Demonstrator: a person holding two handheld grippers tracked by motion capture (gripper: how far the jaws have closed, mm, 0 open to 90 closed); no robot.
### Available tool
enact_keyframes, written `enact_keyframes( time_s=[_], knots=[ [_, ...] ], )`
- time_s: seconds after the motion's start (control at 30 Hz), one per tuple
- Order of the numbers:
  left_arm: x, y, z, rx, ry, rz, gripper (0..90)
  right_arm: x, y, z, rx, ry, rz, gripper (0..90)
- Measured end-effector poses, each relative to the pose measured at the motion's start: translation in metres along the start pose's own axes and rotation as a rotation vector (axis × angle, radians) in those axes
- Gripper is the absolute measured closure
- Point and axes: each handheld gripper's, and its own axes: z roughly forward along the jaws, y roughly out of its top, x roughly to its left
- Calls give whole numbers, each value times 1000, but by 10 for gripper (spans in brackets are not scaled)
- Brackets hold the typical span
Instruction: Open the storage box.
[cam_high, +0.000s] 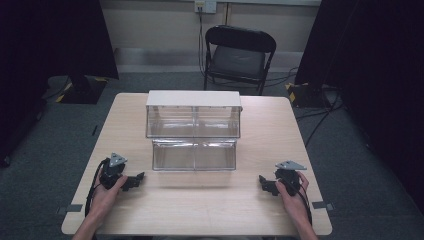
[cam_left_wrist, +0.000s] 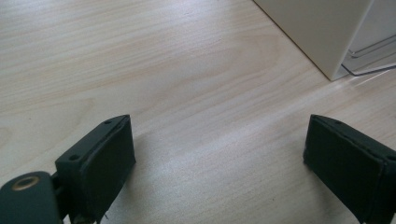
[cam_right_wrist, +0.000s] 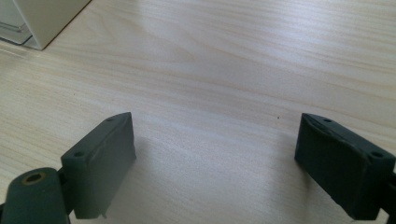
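**Both tongs sitting wide apart, clear organiser waiting mid-counter**

The person is resting both hands on the near half of the pale wooden counter (cam_high: 200, 210), one at each side. The left hand (cam_high: 107, 192) is gripping the left tongs (cam_high: 134, 181), which are pointing inward toward the middle of the counter. In the left gripper view the left tongs (cam_left_wrist: 219, 158) are gaping wide, with bare wood grain lying between the two black jaws and nothing held. Over on the other side, the right hand (cam_high: 295, 197) is holding the right tongs (cam_high: 266, 184), likewise aimed inward. The right gripper view is showing the right tongs (cam_right_wrist: 215, 158) spread just as wide, again empty.

Between and beyond the two hands, a clear plastic two-tier organiser (cam_high: 194, 131) with a white top is standing at the centre of the counter, its lower tier stepping out toward the person. Both tongs are sitting well apart from it. A white corner of the organiser (cam_left_wrist: 322, 32) is peeking into the upper right of the left gripper view, and another corner (cam_right_wrist: 46, 18) is showing at the upper left of the right gripper view.

Behind the counter, a black folding chair (cam_high: 239, 55) is standing on the grey floor (cam_high: 45, 150).
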Motion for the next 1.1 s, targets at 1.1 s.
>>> enact_keyframes(
  time_s=[1.1],
  knots=[
    [0, 0, 0, -1, 0, -2, 83, 14, 9, -13, -25, 88, -33, 144]
  ],
)
